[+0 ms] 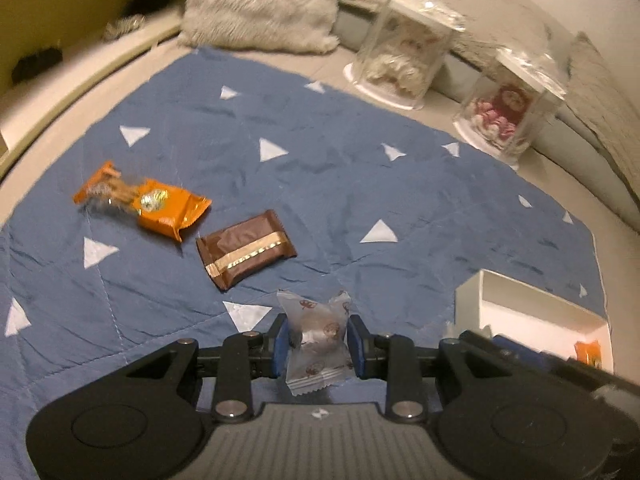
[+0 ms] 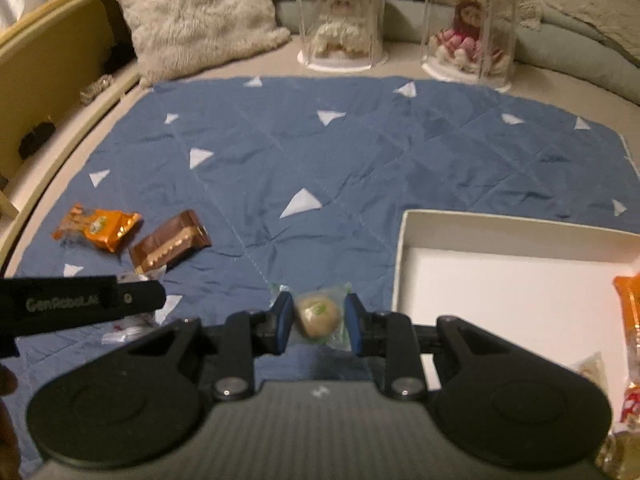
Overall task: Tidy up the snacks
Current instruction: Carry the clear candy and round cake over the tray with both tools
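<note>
My left gripper (image 1: 317,346) is shut on a clear-wrapped brown round snack (image 1: 318,340), held above the blue mat (image 1: 340,184). My right gripper (image 2: 316,320) is shut on a clear-wrapped pale round snack (image 2: 318,314), just left of the white box (image 2: 500,276). On the mat lie an orange snack packet (image 1: 152,206) and a brown snack packet (image 1: 246,248); the right wrist view shows the orange packet (image 2: 100,230) and the brown packet (image 2: 170,248) at the left. The white box (image 1: 528,312) holds orange-wrapped snacks (image 2: 630,300). The left gripper's body (image 2: 80,304) reaches in from the left.
Two clear display cases with dolls (image 2: 340,20) (image 2: 470,28) stand at the back, beside a furry cushion (image 2: 192,16). A grey blanket (image 2: 580,0) lies behind at the right. A yellow bed rail (image 2: 48,52) runs along the left side.
</note>
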{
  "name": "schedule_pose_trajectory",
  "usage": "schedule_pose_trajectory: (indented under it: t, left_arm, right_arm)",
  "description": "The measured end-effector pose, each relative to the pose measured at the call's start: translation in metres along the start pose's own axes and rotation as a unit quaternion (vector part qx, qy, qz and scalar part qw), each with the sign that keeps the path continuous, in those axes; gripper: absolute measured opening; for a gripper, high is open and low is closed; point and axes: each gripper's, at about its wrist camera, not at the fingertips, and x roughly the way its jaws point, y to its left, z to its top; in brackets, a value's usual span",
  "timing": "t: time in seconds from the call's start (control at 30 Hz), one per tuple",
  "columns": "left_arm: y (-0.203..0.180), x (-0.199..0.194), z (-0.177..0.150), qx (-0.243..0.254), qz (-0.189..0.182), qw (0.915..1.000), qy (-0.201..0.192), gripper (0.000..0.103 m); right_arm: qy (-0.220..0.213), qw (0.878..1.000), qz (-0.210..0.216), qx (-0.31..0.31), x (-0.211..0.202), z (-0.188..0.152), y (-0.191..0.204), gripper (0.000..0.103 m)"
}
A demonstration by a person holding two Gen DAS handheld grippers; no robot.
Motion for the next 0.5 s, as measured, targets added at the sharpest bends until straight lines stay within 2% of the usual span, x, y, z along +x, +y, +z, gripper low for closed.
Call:
schedule_pose_trajectory:
  t: [0.27, 0.5]
  left_arm:
    - [-0.028, -0.027, -0.011, 0.057, -0.007, 0.9979, -0.027, 0.033]
    - [-0.058, -0.038, -0.022, 0.097, -0.020, 0.9943, -0.041, 0.033]
  right_arm:
    - [-0.038, 0.999, -0.001, 0.006, -0.046, -0.007, -0.022, 0.033]
    - [-0.057, 0.998, -0.013, 0.020, -0.069, -0.014, -0.051, 0.033]
